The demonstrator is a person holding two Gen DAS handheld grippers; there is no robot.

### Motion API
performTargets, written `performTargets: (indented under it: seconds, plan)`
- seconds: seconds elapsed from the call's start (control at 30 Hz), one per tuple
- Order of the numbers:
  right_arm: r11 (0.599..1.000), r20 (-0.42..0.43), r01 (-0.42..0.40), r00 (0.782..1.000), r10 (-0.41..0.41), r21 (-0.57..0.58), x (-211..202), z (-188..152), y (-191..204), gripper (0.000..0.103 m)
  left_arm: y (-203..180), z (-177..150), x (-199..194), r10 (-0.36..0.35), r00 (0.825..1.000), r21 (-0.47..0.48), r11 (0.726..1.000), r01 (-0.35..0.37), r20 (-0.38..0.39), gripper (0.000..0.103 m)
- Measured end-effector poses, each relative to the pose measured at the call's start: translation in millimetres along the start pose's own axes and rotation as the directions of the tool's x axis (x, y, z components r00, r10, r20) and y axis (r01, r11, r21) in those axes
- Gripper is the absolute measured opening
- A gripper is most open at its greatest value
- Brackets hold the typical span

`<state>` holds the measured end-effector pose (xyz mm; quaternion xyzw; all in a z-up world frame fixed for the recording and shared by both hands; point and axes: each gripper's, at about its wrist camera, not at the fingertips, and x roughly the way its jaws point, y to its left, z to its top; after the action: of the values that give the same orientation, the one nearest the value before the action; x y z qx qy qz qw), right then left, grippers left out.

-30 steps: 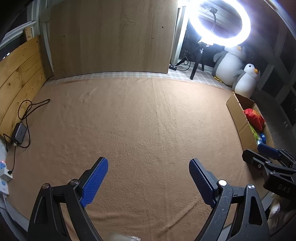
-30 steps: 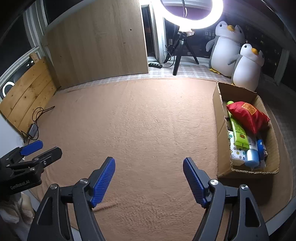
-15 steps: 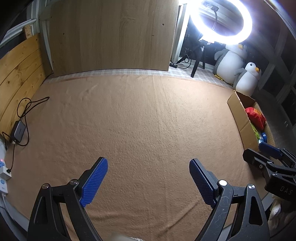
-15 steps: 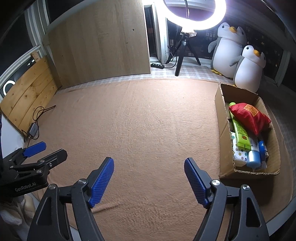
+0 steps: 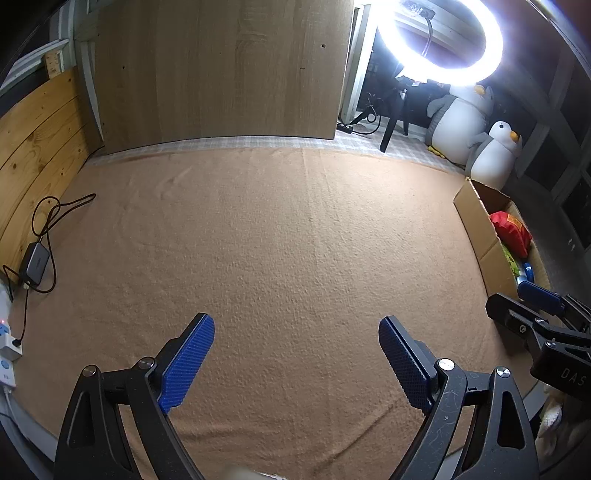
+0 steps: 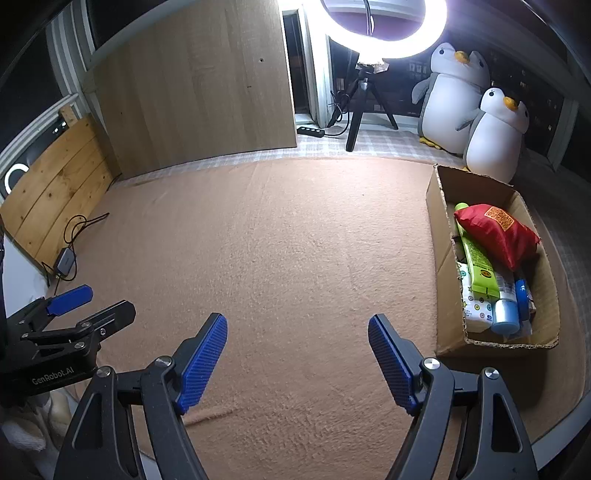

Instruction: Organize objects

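almost nothing has moved since the earlier frame: both the left claw [image 5: 296,363] and right claw [image 6: 297,363] hang wide open and empty above the blanket [image 6: 288,236]. the objects [image 6: 493,258] lie in the cardboard box [image 6: 439,266], so organizing looks finished.

Two grippers are in sight: the left gripper [image 5: 296,363] and the right gripper [image 6: 297,363], each with two blue pads, nothing between them.

One cardboard box [image 6: 448,341] sits at the right of the frame. Inside it can be counted one red bag [image 6: 498,232], one green tube [image 6: 476,258], one pale blue bottle [image 6: 505,314], one patterned white packet [image 6: 474,310] and one dark blue item [image 6: 521,295]; anything beneath them is hidden.

Two plush penguins [image 6: 456,99] stand at the upper right.

One ring light [image 6: 384,27] on one tripod [image 6: 360,107].

Two wooden boards: one large board [image 6: 199,96] at upper centre, one plank panel [image 6: 55,192] at left.

One charger [image 6: 65,260] with one cable, and one black power strip [image 6: 311,130].
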<state>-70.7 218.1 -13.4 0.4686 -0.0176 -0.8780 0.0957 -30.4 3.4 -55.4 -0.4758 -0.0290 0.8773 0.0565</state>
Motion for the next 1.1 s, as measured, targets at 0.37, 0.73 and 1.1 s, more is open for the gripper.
performTargets:
  seconds: [0.37, 0.73, 1.1]
  plan:
    - [1.000, -0.004, -0.001, 1.000, 0.001, -0.004, 2.2, 1.1, -0.7, 0.076, 2.5, 3.0, 3.9, -0.002, 1.000, -0.002, 1.000, 0.002, -0.004, 0.093]
    - [1.000, -0.009, 0.000, 1.000, 0.000, -0.005, 4.6, 1.7, -0.8, 0.076, 4.7, 3.5, 5.8, 0.000, 1.000, -0.005, 1.000, 0.000, -0.010, 0.093]
    - [1.000, -0.014, 0.000, 1.000, 0.000, -0.004, 6.6, 2.0, -1.1, 0.076, 4.0, 3.3, 7.3, 0.005, 1.000, -0.007, 1.000, -0.005, -0.013, 0.094]
